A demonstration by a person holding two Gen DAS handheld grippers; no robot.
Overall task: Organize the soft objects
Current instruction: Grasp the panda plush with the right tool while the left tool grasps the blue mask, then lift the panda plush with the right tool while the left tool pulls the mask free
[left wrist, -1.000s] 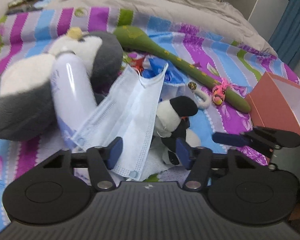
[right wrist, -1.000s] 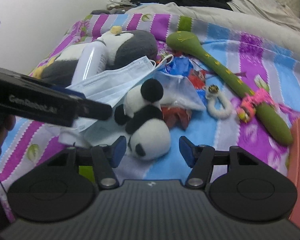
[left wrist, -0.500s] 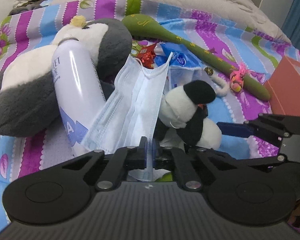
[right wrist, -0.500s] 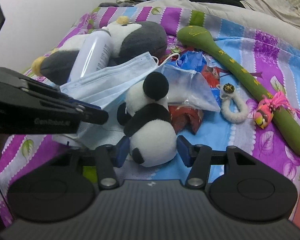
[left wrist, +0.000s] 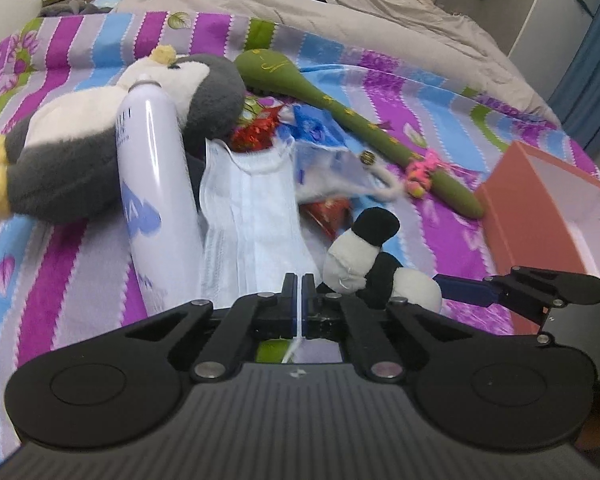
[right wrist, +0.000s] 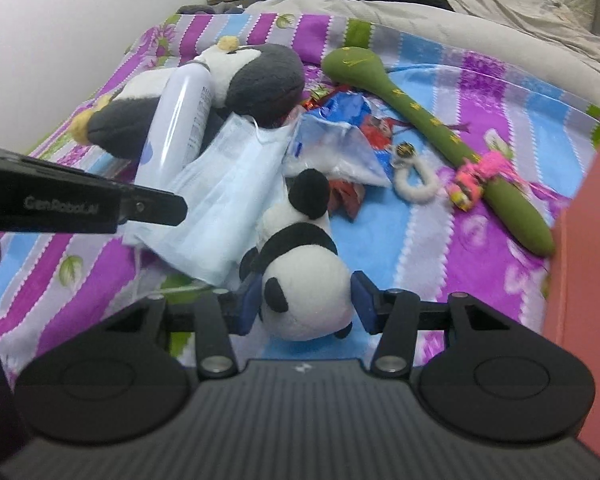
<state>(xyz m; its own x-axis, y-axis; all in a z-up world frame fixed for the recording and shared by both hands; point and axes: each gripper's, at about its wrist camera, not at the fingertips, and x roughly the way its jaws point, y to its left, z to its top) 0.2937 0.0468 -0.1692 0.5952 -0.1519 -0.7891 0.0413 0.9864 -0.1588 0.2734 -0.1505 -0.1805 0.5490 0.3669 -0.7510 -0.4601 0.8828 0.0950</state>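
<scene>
A light blue face mask (left wrist: pixel 256 208) lies over the striped bedspread (left wrist: pixel 60 280), and my left gripper (left wrist: pixel 298 280) is shut on its near edge. The mask (right wrist: pixel 220 200) also shows in the right wrist view, with the left gripper (right wrist: pixel 156 208) coming in from the left. A small panda plush (right wrist: pixel 300 240) lies on its back with its head between the blue pads of my right gripper (right wrist: pixel 306 304). Those jaws are closing and both pads touch the head. In the left wrist view the panda (left wrist: pixel 356 264) lies just right of my jaws.
A big grey-and-white penguin plush (left wrist: pixel 80 148) lies at the left, with a white spray bottle (left wrist: pixel 156 184) leaning on it. Crumpled wrappers (left wrist: pixel 324 148), a white fuzzy ring (right wrist: pixel 414 184) and a long green stick toy (left wrist: pixel 340 112) lie behind. A salmon box (left wrist: pixel 540 208) stands right.
My left jaws closed onto the mask's near edge. My right gripper moved forward around the panda's head and its jaws narrowed onto it.
</scene>
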